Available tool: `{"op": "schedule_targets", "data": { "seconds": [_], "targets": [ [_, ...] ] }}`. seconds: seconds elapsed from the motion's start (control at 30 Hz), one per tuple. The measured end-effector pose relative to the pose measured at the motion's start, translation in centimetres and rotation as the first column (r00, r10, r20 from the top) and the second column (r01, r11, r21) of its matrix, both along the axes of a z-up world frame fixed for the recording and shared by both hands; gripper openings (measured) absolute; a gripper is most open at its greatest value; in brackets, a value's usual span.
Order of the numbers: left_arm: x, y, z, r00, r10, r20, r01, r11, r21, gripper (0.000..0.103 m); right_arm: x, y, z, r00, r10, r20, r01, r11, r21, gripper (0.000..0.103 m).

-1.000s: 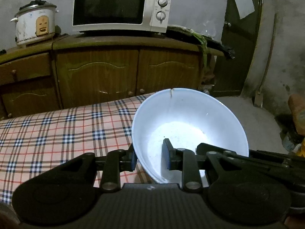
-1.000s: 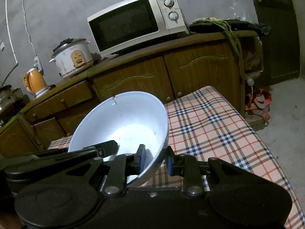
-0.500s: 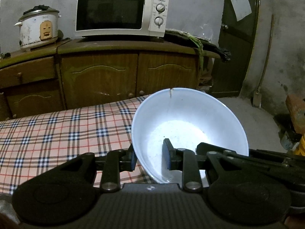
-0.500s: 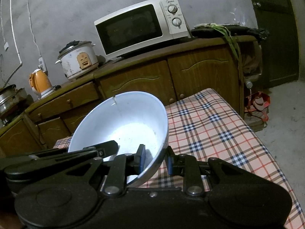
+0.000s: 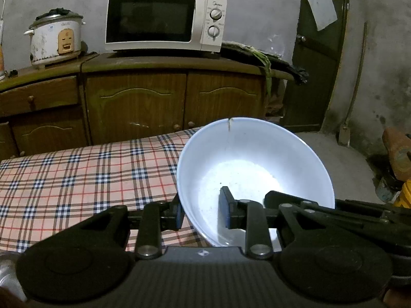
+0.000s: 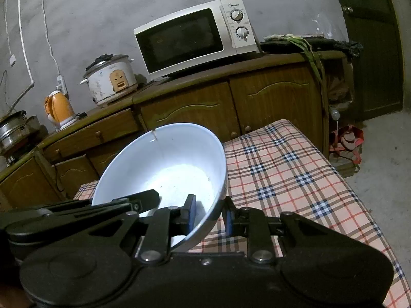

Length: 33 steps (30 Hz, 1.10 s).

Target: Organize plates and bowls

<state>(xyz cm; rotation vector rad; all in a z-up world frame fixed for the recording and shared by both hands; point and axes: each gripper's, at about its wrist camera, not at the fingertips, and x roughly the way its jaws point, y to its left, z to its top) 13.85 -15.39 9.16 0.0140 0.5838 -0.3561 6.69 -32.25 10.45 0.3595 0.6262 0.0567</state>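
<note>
A large white bowl [image 5: 254,164] with a chip and crack at its far rim is held in the air above the checked table [image 5: 77,177]. My left gripper [image 5: 201,211] is shut on its left wall, one finger inside and one outside. My right gripper [image 6: 209,217] is shut on the bowl's [image 6: 164,169] right wall in the same way. Each view shows the other gripper's fingers reaching into the bowl from the opposite side. The bowl is tilted toward me and looks empty.
A wooden cabinet [image 5: 143,102] stands behind the table with a microwave [image 5: 164,20] and a rice cooker [image 5: 56,41] on it. An orange kettle [image 6: 57,107] and metal pots [image 6: 15,131] stand further left. A dark door [image 5: 321,51] is at the right.
Both grippers have risen with the bowl held between them; the cabinet and microwave sit lower in both views. The grip on the bowl is unchanged.
</note>
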Motion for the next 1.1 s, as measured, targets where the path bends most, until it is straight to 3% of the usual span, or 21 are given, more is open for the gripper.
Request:
{"op": "schedule_targets", "data": {
  "seconds": [1.1],
  "targets": [
    [-1.6, 0.2, -0.2, 1.0, -0.016, -0.017, 0.016, 1.0, -0.013, 0.029, -1.9, -0.2, 0.2, 1.0, 0.002, -0.008, -0.002, 1.0, -0.004, 0.029]
  ]
}}
